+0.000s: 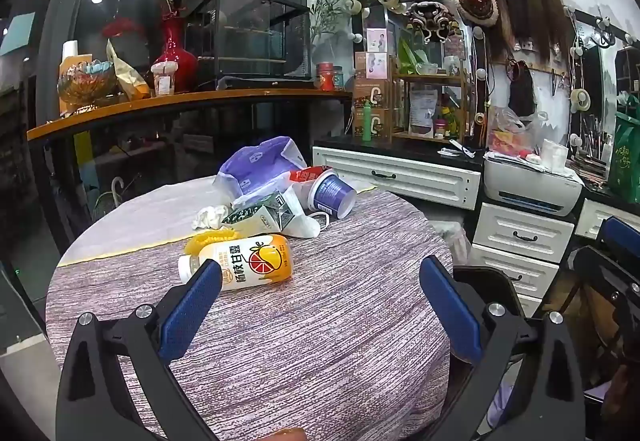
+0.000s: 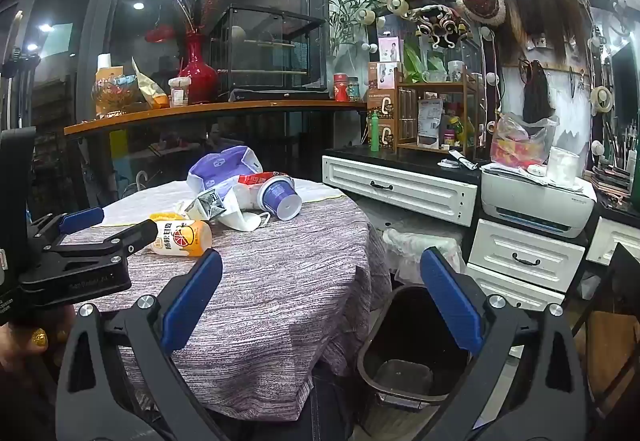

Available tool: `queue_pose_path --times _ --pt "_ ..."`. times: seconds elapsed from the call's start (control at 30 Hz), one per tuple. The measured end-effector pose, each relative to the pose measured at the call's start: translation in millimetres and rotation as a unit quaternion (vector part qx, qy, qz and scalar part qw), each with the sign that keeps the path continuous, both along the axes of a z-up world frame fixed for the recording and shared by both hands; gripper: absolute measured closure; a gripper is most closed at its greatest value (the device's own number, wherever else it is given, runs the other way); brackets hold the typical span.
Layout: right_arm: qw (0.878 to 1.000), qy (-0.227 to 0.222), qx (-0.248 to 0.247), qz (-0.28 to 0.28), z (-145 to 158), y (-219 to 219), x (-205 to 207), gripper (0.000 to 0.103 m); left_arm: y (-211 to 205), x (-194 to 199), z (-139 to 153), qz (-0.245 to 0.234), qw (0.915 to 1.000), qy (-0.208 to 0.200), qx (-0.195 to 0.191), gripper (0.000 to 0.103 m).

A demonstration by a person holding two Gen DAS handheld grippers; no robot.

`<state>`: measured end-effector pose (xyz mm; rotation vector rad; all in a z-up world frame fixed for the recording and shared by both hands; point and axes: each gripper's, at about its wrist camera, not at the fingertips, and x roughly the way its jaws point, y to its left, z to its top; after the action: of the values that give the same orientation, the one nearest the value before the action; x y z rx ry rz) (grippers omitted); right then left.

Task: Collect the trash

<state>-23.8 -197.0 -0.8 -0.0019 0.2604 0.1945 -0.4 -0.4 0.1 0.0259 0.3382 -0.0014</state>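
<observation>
A round desk under a grey-streaked cloth carries a small heap of litter at its far side: a purple bag, a crumpled tissue, a green carton, a white face mask and a tipped blue cup whose base faces the near right. Nearer lies the orange juice bottle, on its side, long axis running left to right, white cap to the left. The left gripper hangs over the desk, jaws spread wide and empty, the bottle just beyond its left pad. The right gripper is likewise wide open and empty, above the desk's edge and a black bin on the floor. White drawers and a printer stand behind.
</observation>
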Motion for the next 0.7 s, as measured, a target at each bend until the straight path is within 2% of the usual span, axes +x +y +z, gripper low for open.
queue_pose_path --times 0.63,0.7 --pt "1.0 -0.002 -0.002 0.001 -1.1 0.5 0.1 0.005 2.5 2.4 1.5 0.002 1.0 0.002 -0.003 0.005" --pt "1.0 -0.002 -0.002 0.001 -1.1 0.5 0.1 0.005 5.4 2.2 -5.0 0.002 1.0 0.003 -0.003 0.005"
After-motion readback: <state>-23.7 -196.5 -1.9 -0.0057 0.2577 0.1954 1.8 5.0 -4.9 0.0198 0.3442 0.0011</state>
